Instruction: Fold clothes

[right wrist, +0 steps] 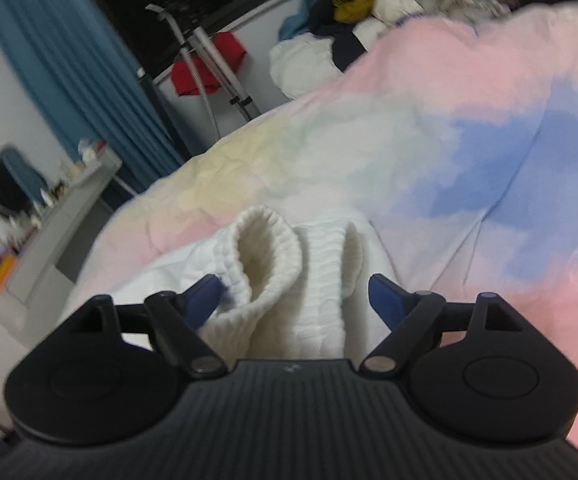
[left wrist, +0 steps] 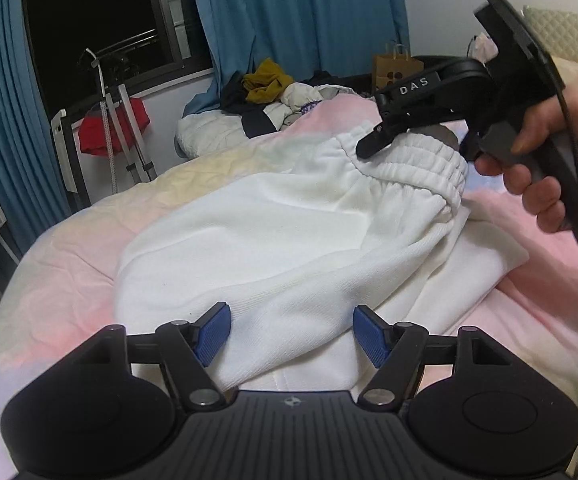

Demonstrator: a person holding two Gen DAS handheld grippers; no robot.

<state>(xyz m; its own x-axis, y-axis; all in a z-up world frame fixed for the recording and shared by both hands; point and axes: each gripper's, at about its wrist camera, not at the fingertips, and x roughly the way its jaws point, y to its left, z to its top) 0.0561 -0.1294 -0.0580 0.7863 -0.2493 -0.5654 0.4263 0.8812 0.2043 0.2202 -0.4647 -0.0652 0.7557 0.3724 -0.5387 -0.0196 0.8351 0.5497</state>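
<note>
White trousers (left wrist: 289,216) folded on pastel bedspread (left wrist: 69,280), two grippers, left (left wrist: 291,336) and right (right wrist: 295,300) fingers wide, gripping nothing

Right wrist view is motion-blurred: the shelf clutter (right wrist: 45,196) left of my tongs is unreadable. My left tongs' body covers the near edge of the white trousers (left wrist: 289,232). My right hand (left wrist: 545,168) is cut off at the frame edge.
</note>
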